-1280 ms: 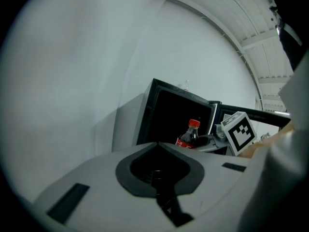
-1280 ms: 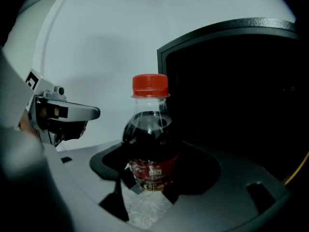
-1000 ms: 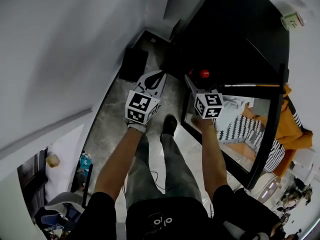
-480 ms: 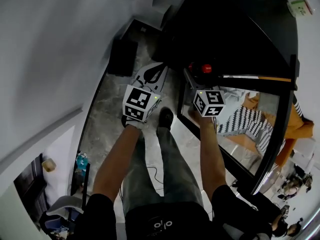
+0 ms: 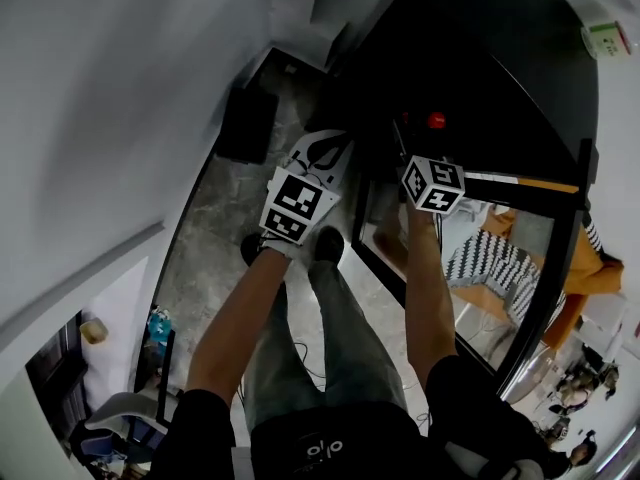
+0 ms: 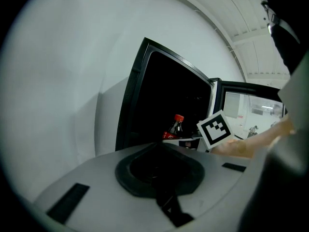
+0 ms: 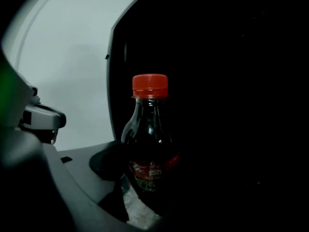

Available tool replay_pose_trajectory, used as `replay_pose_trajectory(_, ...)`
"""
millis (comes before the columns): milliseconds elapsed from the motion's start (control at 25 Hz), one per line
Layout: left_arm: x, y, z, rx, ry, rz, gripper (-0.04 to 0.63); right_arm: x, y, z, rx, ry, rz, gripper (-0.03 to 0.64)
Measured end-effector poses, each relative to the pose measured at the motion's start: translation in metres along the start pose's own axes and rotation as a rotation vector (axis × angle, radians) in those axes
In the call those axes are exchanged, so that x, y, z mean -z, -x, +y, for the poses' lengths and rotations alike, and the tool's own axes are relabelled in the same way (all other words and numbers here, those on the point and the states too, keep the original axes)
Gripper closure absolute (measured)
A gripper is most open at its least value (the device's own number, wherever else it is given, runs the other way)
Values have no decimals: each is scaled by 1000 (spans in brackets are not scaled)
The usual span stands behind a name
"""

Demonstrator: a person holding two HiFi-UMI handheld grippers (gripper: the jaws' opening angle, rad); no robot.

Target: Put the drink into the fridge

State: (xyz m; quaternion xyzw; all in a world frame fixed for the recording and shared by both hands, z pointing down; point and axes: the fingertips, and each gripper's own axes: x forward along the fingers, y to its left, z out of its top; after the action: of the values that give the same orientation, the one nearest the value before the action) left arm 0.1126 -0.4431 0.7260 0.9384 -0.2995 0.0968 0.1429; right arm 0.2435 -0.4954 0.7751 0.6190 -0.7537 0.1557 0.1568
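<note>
The drink is a small dark cola bottle [image 7: 149, 149] with a red cap [image 7: 150, 86] and a red label. My right gripper [image 5: 428, 140] is shut on its lower body and holds it upright at the mouth of the dark fridge [image 5: 480, 58]. Only the red cap [image 5: 436, 120] shows in the head view. The left gripper view shows the bottle [image 6: 175, 128] in front of the black fridge opening [image 6: 164, 100]. My left gripper [image 5: 330, 148] hangs left of the right one with its jaws together and nothing in them. The fridge interior [image 7: 231, 105] is too dark to make out shelves.
The fridge's glass door [image 5: 520, 183] stands swung open on the right, reflecting the room. A black box [image 5: 245, 123] sits on the floor by the white wall [image 5: 120, 98]. The person's shoes [image 5: 325, 243] stand just in front of the fridge.
Both grippers have moved forward toward the fridge. The bottle in the right gripper is now further into the dark opening. The person has stepped closer.
</note>
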Motion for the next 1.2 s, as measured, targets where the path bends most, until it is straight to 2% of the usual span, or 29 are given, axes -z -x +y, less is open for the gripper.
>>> replay_pose_trajectory(400, -17, -37, 15, -18, 17, -8, 588, -7, -51, -27, 20, 7, 42, 305)
replay_pose_trajectory(600, -15, -44, 26, -41, 36, -16, 588, -10, -68, -37, 18, -3, 26, 305)
replay_pose_trajectory(1200, -11, -46, 46, -79, 71, -13, 588, -16, -76, -41, 40, -29, -21, 304)
